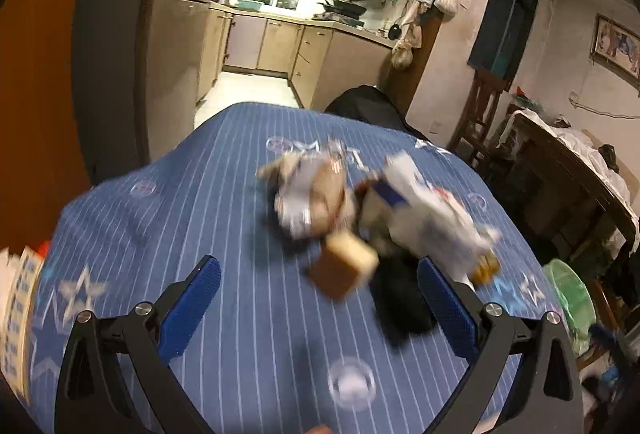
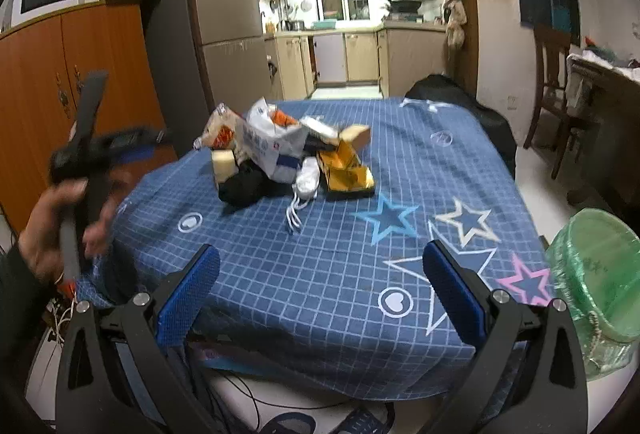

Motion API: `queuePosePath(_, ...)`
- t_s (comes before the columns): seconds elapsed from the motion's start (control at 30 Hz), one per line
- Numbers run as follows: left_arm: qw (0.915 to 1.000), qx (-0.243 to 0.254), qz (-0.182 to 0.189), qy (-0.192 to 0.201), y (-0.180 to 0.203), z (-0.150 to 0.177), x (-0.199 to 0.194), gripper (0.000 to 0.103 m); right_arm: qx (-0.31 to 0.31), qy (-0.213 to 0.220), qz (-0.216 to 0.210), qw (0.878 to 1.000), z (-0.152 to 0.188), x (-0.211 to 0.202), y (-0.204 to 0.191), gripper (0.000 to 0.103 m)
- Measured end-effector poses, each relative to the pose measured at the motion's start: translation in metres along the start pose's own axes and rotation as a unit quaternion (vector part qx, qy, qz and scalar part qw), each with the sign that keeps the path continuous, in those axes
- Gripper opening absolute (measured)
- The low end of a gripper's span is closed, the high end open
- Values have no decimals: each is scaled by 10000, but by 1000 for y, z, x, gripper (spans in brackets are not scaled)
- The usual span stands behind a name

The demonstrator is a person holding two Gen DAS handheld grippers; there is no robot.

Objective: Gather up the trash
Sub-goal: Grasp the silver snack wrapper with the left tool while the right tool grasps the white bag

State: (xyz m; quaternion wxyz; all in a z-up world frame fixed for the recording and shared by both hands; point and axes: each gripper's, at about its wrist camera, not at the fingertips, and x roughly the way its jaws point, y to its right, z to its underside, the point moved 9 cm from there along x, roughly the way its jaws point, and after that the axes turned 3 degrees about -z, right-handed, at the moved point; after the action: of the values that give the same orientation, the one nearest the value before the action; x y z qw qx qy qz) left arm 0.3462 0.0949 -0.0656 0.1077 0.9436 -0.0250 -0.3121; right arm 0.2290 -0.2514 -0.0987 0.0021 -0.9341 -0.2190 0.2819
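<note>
Left wrist blurred: trash pile smeared; left claw, right claw wide.

Your left wrist view smears the trash pile beyond telling pieces apart. In the right view, your left hand is blurred, and the green bin is cut off.

No print on the white bag is legible.
</note>
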Motion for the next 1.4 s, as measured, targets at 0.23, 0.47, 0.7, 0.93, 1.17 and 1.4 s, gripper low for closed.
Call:
queuePosePath(0.23,9994,338,-95,-80,0,-51,65,98,20,-268,-55,9996,2,20,6,98)
queuePosePath(0.47,9977,436,69,-513,-3,-46,105,49,-306,-241,-214,9990,-33,40,-4,98)
queuePosePath(0.7,9991,335,215,-147,-9,-42,73,46,-865,-305,-664,9936,-78,79,-37,78)
queuePosePath(0.93,9993,170,-3,327,-24,-40,18,46,-1385,-668,-657,9859,-118,142,-60,77)
queuePosePath(1.17,9992,65,54,402,-28,-34,-4,46,-1830,-1327,-353,9735,-116,200,-71,75)
queuePosePath(1.4,9987,25,82,509,-23,-31,-13,46,-1424,-1381,-399,9793,-106,202,-61,47)
